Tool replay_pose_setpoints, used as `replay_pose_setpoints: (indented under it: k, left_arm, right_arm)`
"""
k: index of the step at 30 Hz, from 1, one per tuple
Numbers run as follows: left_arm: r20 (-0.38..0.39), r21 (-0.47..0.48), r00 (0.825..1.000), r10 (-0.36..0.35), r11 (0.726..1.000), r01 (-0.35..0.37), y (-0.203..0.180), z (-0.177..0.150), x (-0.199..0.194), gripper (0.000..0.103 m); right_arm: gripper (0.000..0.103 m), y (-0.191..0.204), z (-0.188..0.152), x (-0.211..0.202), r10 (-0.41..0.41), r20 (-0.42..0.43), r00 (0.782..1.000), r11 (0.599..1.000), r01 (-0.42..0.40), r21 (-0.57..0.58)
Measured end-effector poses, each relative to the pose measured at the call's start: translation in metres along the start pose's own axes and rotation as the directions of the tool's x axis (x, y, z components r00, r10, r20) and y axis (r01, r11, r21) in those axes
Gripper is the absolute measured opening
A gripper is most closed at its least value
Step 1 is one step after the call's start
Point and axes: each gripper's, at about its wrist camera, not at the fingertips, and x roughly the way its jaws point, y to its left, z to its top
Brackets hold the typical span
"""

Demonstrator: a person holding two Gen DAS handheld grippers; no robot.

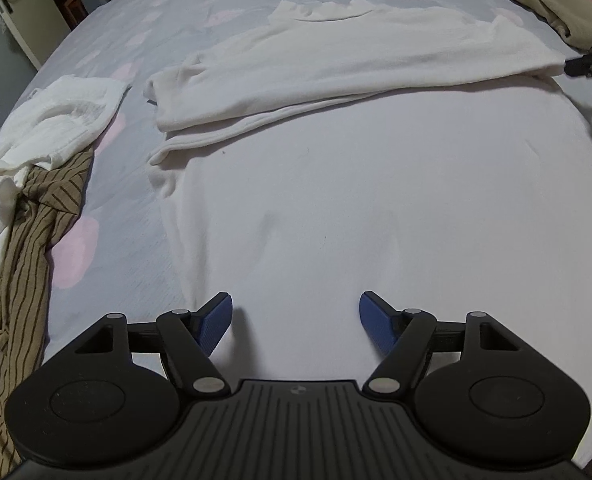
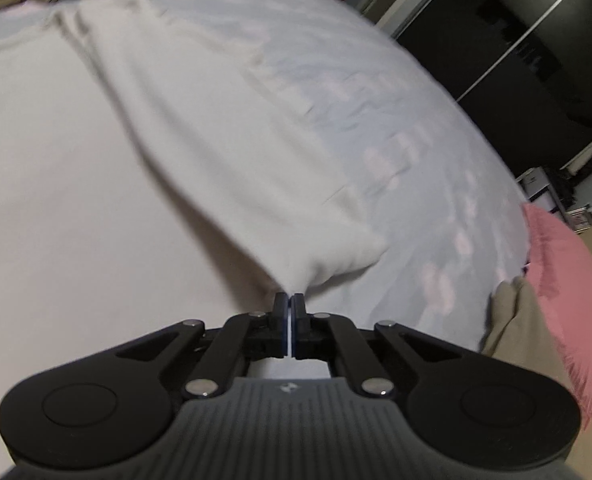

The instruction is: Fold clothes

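Observation:
A white garment (image 1: pixel 376 184) lies spread over the bed, its far part folded back toward me as a flap (image 1: pixel 356 64). My left gripper (image 1: pixel 295 312) hovers open low over the garment's near middle, blue pads (image 1: pixel 215 320) wide apart with nothing between them. At the right edge of the left wrist view, my right gripper (image 1: pixel 576 67) pinches the flap's corner. In the blurred right wrist view that gripper (image 2: pixel 289 299) is shut on the corner of the white garment (image 2: pixel 199 184), which stretches away from the fingertips.
A crumpled white cloth (image 1: pixel 55 120) and a brown striped garment (image 1: pixel 19 264) lie heaped at the bed's left. An olive garment (image 1: pixel 552 4) and pink fabric (image 2: pixel 564 280) sit at the right. The pale blue sheet (image 1: pixel 167 24) has pink blotches. A door (image 1: pixel 11 12) and dark wardrobe (image 2: pixel 516 40) stand beyond.

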Motion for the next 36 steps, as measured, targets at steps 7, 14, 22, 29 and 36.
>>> replay_pose_setpoints:
  k: [7,14,22,29,36]
  left_arm:
    - [0.033,0.065,0.998,-0.044,0.997,0.042,-0.002,-0.019,-0.020,0.069]
    - [0.052,0.199,0.990,-0.134,0.972,0.121,-0.014,-0.041,-0.047,0.069]
    - [0.019,0.493,0.972,-0.233,0.848,0.194,-0.047,-0.073,-0.081,0.069]
    - [-0.007,0.710,0.969,-0.247,0.681,0.179,-0.086,-0.120,-0.089,0.070]
    - [-0.054,0.856,0.982,-0.183,0.498,0.139,-0.122,-0.170,-0.071,0.070]
  right_arm:
    - [0.011,0.011,-0.009,-0.010,0.050,-0.041,0.998,0.999,-0.050,0.008]
    - [0.026,0.039,-0.005,-0.052,0.197,0.016,0.980,0.980,-0.197,0.017]
    - [0.042,0.111,-0.023,-0.108,0.393,-0.001,0.919,0.918,-0.393,-0.055]
    - [0.057,0.169,-0.055,-0.150,0.452,-0.048,0.891,0.872,-0.452,-0.188]
    - [0.057,0.210,-0.080,-0.160,0.391,-0.070,0.918,0.842,-0.387,-0.376]
